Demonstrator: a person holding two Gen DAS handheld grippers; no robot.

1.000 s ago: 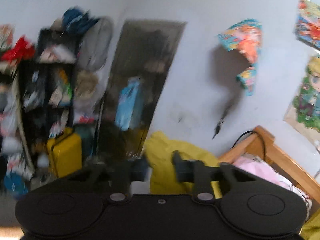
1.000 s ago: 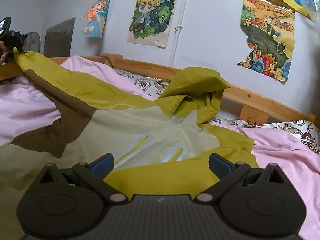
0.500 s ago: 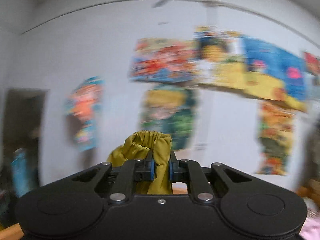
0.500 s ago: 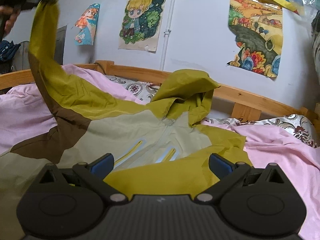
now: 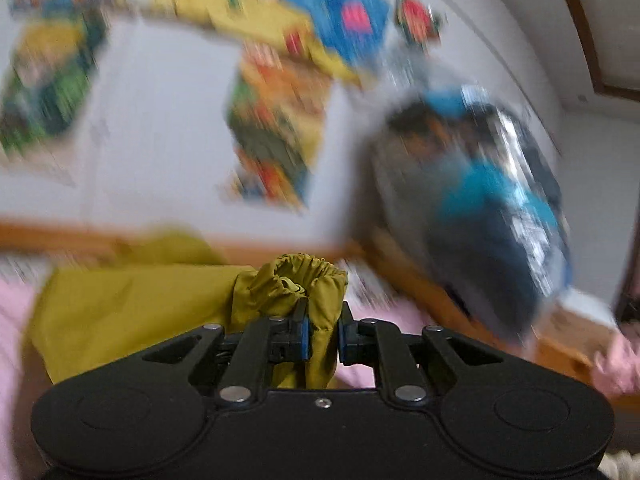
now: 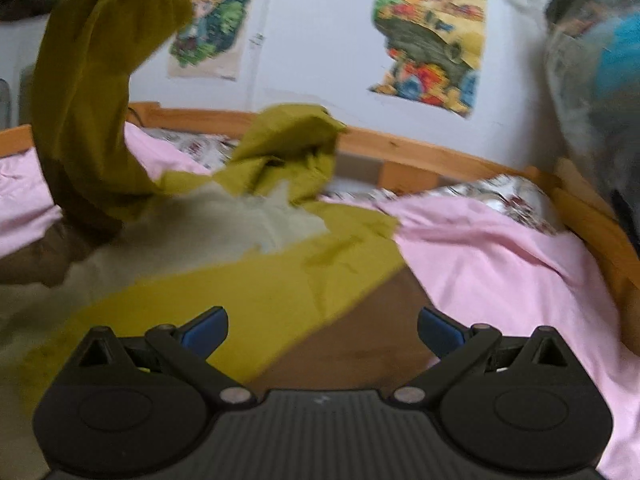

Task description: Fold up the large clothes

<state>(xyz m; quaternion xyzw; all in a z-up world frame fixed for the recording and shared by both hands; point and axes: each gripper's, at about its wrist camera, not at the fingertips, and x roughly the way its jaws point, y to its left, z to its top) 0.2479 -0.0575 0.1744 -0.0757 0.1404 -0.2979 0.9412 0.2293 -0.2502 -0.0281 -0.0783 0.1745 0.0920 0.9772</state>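
A large olive-yellow hooded jacket (image 6: pixel 280 280) with cream and brown panels lies spread on a pink-sheeted bed (image 6: pixel 500 248). My left gripper (image 5: pixel 322 334) is shut on the jacket's gathered sleeve cuff (image 5: pixel 304 280). In the right wrist view that sleeve (image 6: pixel 84 92) hangs lifted high at the upper left, with the left gripper blurred at the top edge. My right gripper (image 6: pixel 322 334) is open and empty, low over the jacket's yellow and brown right sleeve. The hood (image 6: pixel 292 140) stands bunched near the headboard.
A wooden bed rail (image 6: pixel 420 156) runs behind and along the right side. Posters (image 6: pixel 432 36) cover the white wall. A blue and black bundle in plastic (image 5: pixel 480 200) hangs at the right. A patterned pillow (image 6: pixel 512 200) lies by the rail.
My left gripper has swung the held sleeve cuff up and to the right over the jacket. My right gripper has shifted right and stays open.
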